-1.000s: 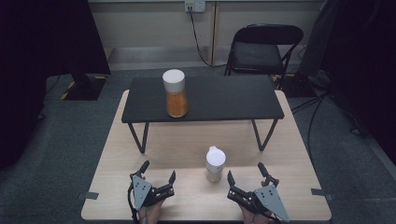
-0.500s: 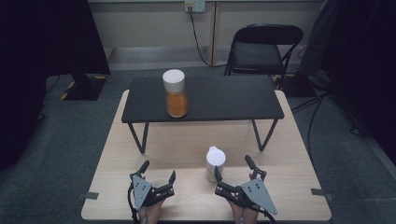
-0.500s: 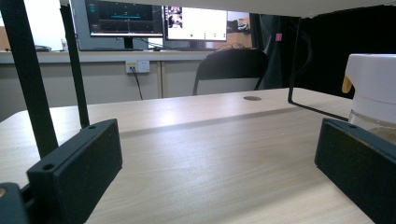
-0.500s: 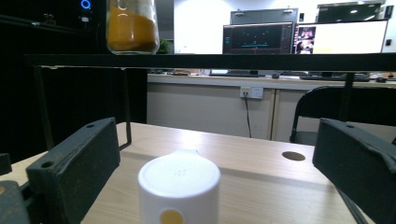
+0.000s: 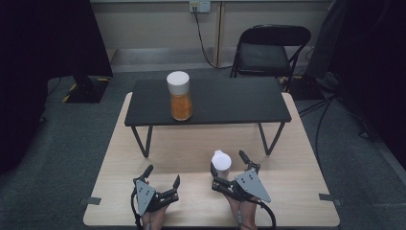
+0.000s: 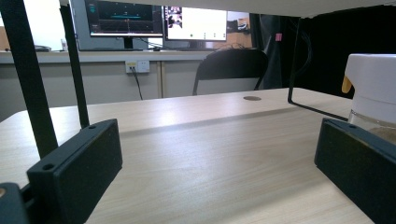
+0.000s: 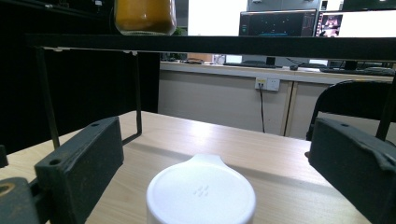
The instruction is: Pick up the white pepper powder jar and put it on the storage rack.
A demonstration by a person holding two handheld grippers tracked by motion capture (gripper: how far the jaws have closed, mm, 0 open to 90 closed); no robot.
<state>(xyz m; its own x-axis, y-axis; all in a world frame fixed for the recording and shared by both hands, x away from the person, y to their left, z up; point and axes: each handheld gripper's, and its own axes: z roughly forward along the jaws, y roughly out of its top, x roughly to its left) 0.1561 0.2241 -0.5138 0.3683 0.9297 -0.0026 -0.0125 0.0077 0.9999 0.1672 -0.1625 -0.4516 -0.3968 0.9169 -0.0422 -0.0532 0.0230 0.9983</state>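
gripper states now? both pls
Left gripper: open, holding nothing.
Right gripper: open, jaws just been closing around the white-lidded jar, not gripping yet.

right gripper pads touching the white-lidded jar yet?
Apart. In the right gripper view, wood table shows on both sides between the white-lidded jar and the open right gripper.

Table [image 5: 191, 158]: pale wood top, standing on grey carpet. Small round dark spot on the wood, seen in the left gripper view.

Shelf [image 5: 225, 103]: black, low, on thin black bent legs, standing on the far half of the table and spanning nearly its width.

Orange jar [image 5: 180, 96]: white lid, upright on the shelf, left of its middle.

White-capped jar [image 5: 221, 165]: upright on the table, near side, right of centre, in front of the shelf.

Tape tabs [image 5: 94, 200]: grey, at the near left and right edges.
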